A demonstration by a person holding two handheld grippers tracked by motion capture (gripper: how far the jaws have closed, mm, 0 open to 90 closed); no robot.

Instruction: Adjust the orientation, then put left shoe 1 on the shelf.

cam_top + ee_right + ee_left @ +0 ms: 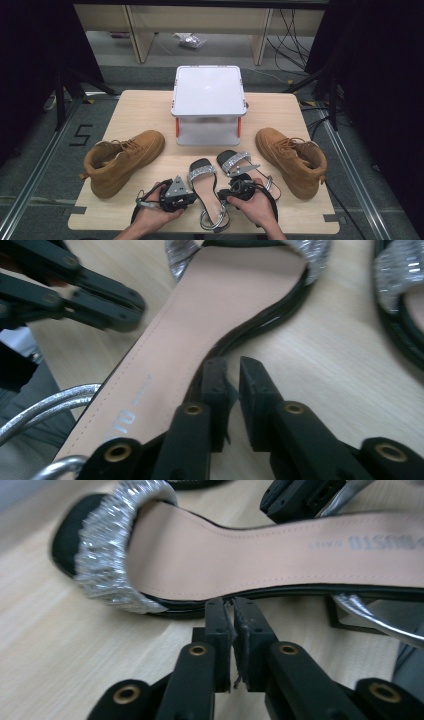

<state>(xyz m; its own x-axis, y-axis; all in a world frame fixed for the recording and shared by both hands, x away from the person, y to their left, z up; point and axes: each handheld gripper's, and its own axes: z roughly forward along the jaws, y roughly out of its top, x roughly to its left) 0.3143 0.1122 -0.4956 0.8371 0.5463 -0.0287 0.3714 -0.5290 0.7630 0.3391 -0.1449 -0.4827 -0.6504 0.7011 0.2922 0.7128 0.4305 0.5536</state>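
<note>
A: The near sandal (206, 187) lies flat at the near middle of the table (150, 107), toe pointing away, its glittery silver band (201, 171) across the front and the silver ankle strap (215, 220) curling at the near edge.

B: And the grippers?

A: One on each side of it. The left gripper (192, 196) sits just left of the insole, held in the person's left hand (152, 212). In the left gripper view (232, 605) its jaws are pressed together, nothing between them, with the tips right at the black sole edge.

B: The right one?

A: The right gripper (231, 192) is just right of the sandal, in the right hand (255, 205). In the right gripper view (231, 365) the jaws stand nearly together with a thin gap, empty, tips beside the sole's curved waist. Whether they touch the sole I cannot tell.

B: What else is on the table?

A: A second sandal (237, 162) just to the right and slightly farther. A tan boot (120, 160) lies at the left, another tan boot (292, 157) at the right. A white two-tier stand (207, 90) sits at the far middle.
</note>
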